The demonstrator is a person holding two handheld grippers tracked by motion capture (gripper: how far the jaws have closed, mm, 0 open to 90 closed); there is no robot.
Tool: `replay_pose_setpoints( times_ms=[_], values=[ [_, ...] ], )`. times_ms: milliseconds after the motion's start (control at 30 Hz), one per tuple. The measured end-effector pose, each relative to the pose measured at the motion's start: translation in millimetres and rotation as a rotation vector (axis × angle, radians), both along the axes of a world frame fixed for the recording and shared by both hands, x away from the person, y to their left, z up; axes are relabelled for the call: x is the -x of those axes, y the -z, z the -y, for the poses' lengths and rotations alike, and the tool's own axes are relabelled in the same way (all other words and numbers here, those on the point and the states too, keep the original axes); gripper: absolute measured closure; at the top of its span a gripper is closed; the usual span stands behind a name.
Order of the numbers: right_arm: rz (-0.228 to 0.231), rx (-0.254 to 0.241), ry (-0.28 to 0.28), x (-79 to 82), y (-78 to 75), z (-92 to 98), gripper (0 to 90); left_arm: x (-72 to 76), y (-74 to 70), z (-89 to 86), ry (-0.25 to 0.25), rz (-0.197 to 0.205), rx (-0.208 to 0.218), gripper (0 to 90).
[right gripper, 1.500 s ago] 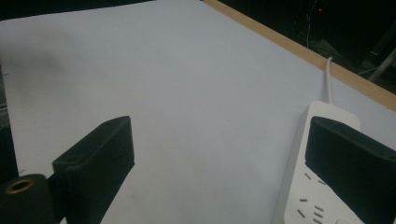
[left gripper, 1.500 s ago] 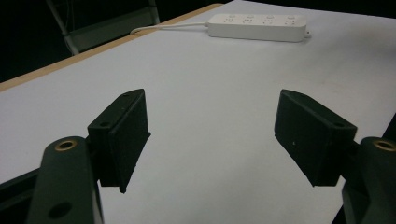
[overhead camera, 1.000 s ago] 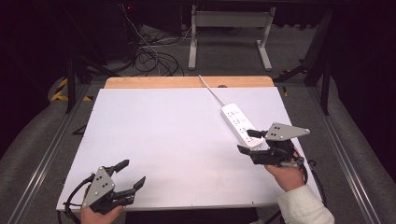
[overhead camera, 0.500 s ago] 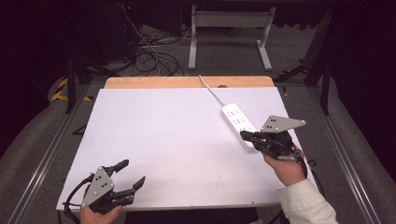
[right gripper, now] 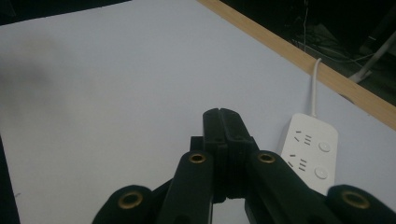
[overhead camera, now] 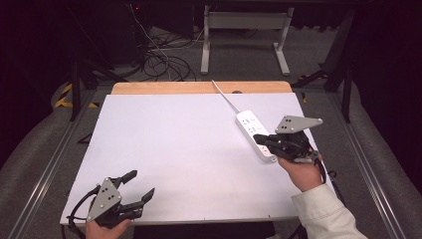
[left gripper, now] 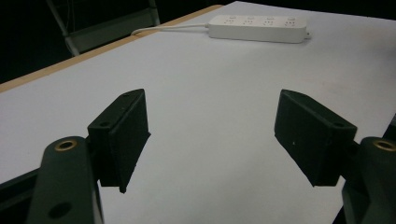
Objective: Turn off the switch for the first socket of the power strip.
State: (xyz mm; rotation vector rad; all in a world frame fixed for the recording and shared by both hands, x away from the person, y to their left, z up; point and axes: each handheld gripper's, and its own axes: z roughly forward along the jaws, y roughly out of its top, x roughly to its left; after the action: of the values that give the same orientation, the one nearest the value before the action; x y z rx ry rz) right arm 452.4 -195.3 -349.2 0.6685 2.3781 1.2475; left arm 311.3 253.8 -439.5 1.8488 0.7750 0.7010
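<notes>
A white power strip (overhead camera: 255,134) lies on the right part of the white table top (overhead camera: 179,149), its cord running to the far edge. My right gripper (overhead camera: 259,139) hovers over the strip's near end, jaws pressed together with nothing between them; its own view shows the strip (right gripper: 310,151) just right of the shut tips (right gripper: 220,114). My left gripper (overhead camera: 141,185) rests at the front left corner, jaws wide apart and empty. From there the power strip (left gripper: 258,28) lies far ahead across bare table, beyond the open gripper (left gripper: 212,133).
A wooden strip (overhead camera: 199,87) edges the table's far side. Cables (overhead camera: 159,59) and a metal stand (overhead camera: 244,35) occupy the floor behind. Grey rails (overhead camera: 50,164) run along both sides of the table.
My right gripper has shut and moved left and forward over the near end of the power strip. The left gripper has stayed put.
</notes>
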Motion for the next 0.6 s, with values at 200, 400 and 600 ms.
replay_pose_setpoints(
  times_ms=[200,400,600],
  values=[
    [-0.054,0.029,0.032,-19.6,-8.5,-5.1,90.0,0.0,0.2,0.2,0.001,-0.001,-0.005,26.3],
    [-0.071,0.033,0.056,-38.2,-12.1,-7.5,90.0,-0.2,0.3,0.0,0.003,-0.001,-0.004,26.3],
    [-0.098,0.037,0.099,-57.8,-7.5,-8.7,90.0,-0.2,0.4,-0.2,0.004,-0.001,-0.004,26.3]
  ],
)
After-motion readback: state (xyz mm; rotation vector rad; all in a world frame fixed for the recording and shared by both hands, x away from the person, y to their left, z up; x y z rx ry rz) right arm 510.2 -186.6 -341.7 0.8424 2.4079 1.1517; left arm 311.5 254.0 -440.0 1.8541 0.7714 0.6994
